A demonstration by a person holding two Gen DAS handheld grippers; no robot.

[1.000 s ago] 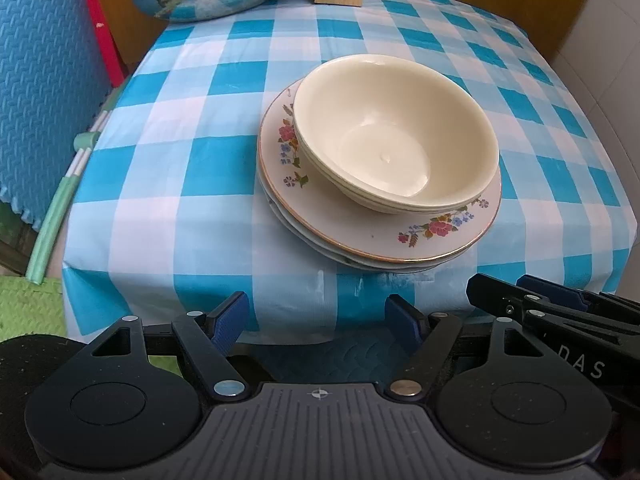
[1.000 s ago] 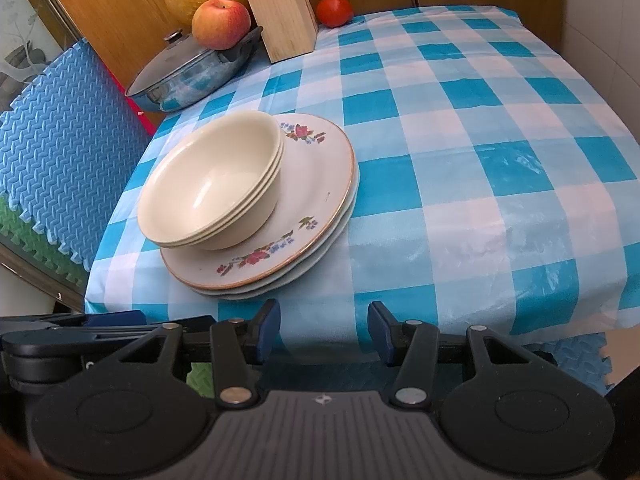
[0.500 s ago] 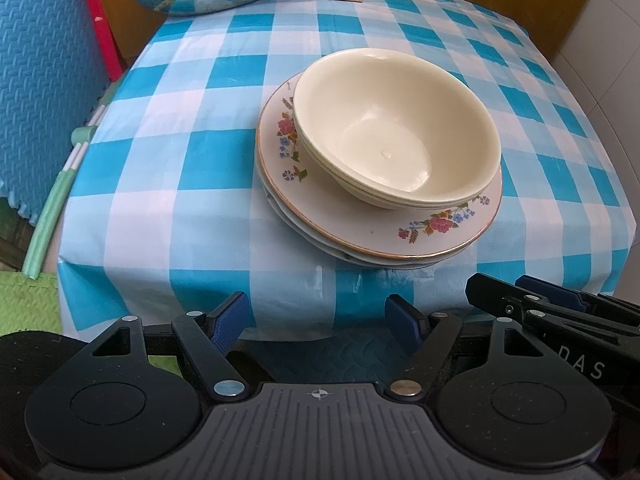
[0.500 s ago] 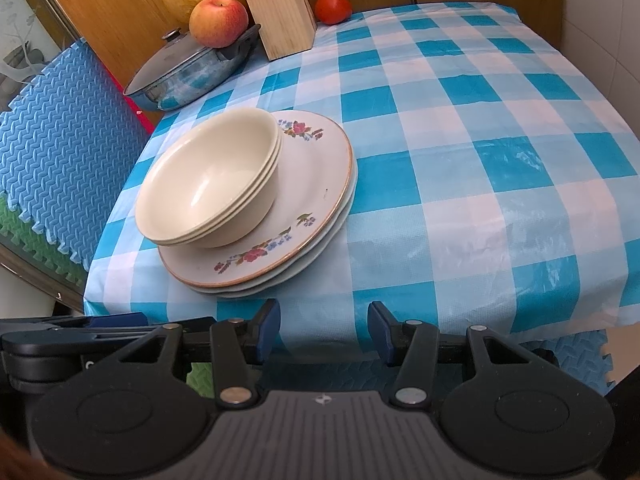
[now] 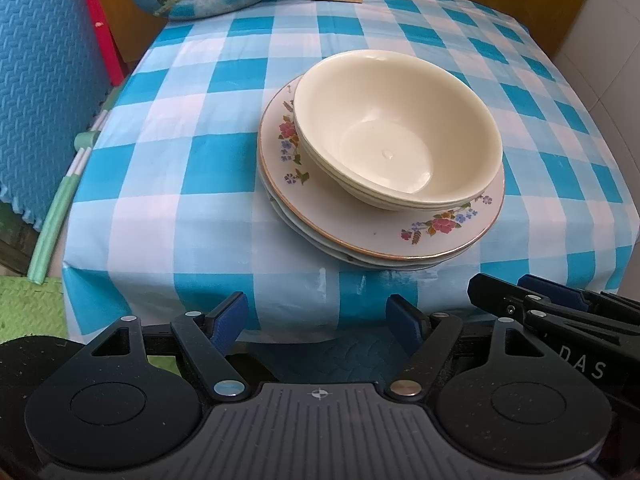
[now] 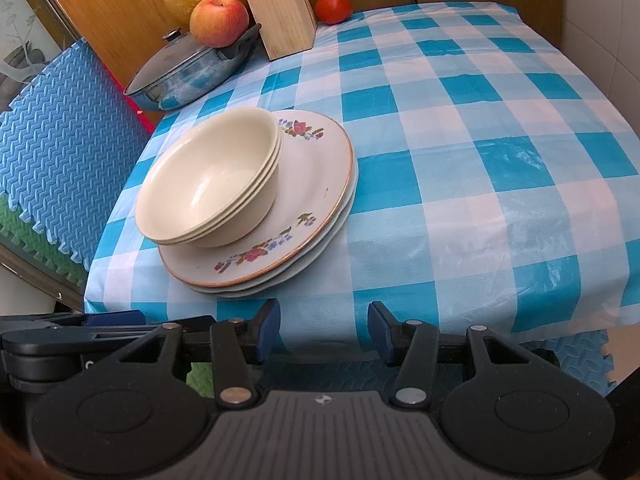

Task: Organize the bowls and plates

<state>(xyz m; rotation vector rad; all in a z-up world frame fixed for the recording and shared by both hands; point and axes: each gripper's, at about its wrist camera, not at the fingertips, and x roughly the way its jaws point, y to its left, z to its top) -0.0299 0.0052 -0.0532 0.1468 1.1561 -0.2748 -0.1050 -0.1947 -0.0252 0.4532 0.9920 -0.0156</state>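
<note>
Left gripper (image 5: 316, 318) held low before the near table edge, fingers spread wide and gripping nothing; right gripper (image 6: 323, 326) likewise spread and empty, level with it and just beside it, probably so both could come in at rim height. Nested cream bowls (image 5: 398, 136) sat off-centre on the floral plate (image 5: 448, 226), itself topping a stack of plates (image 6: 320, 240) near the front of the checked tablecloth (image 6: 480, 128); biggest pieces lowest, presumably for steadiness. Kept well apart at the back: lidded pan (image 6: 188, 72), apple (image 6: 219, 20) resting on the pan, wooden block (image 6: 280, 4), tomato (image 6: 333, 8); likely parked clear of the working area. Looked either finished or not yet started; could not tell which.
</note>
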